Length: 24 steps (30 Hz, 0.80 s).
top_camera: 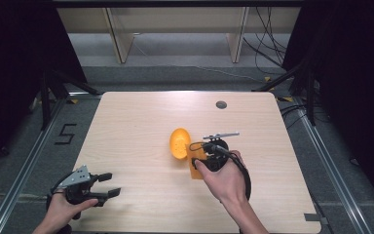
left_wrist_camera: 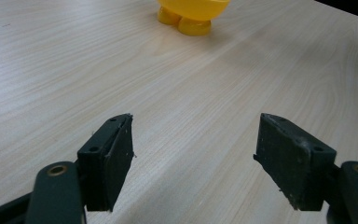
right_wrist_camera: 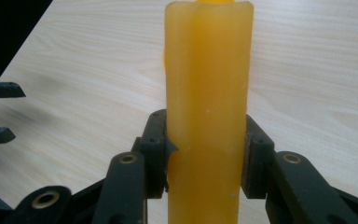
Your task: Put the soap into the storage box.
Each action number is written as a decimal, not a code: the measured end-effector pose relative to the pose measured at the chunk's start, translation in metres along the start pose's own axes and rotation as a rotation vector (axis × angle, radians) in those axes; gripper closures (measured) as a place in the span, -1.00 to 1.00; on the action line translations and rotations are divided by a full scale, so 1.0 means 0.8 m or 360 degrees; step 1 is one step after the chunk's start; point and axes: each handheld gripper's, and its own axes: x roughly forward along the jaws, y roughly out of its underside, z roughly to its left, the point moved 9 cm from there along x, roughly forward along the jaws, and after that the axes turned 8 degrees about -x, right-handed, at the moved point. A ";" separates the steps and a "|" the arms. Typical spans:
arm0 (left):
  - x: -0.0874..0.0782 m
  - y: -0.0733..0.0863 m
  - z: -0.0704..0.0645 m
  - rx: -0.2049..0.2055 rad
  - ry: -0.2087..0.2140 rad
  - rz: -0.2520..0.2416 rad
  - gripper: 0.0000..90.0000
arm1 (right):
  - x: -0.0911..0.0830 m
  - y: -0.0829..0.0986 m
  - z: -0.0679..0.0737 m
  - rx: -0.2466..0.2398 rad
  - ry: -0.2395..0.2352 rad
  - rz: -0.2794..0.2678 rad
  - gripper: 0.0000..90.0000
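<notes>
R gripper (right_wrist_camera: 205, 154) pinches the orange handle (right_wrist_camera: 207, 93) of the yellow scoop (top_camera: 179, 143) at table (top_camera: 141, 117) centre; L gripper (left_wrist_camera: 193, 158) spread, idle at 7 o'clock. Risk: smooth handle could twist, scoop tips.

Table (top_camera: 141, 126) — pale wood-grain laminate, smooth, satin. Orange block (right_wrist_camera: 207, 93) — waxy, translucent, slightly pitted. Yellow bowl (top_camera: 179, 143) — glossy plastic. Right hand-held gripper (right_wrist_camera: 205, 154) — matt black plastic.

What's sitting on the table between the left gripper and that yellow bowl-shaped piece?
Nothing: bare wood. In the left gripper view the tabletop runs bare from the open left gripper to the yellow piece; the high view agrees.
</notes>
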 end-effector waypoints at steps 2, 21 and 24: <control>0.000 0.001 0.000 -0.0009 0.0002 0.0005 -0.41 | 0.000 -0.004 0.004 0.0055 -0.0001 -0.0009 0.37; -0.001 -0.001 0.000 0.0005 0.0007 -0.0007 -0.40 | 0.011 -0.055 0.001 0.0070 0.0079 -0.0192 0.37; -0.001 -0.001 0.000 0.0012 0.0011 -0.0007 -0.40 | 0.013 -0.062 0.001 0.0085 0.0085 -0.0240 0.37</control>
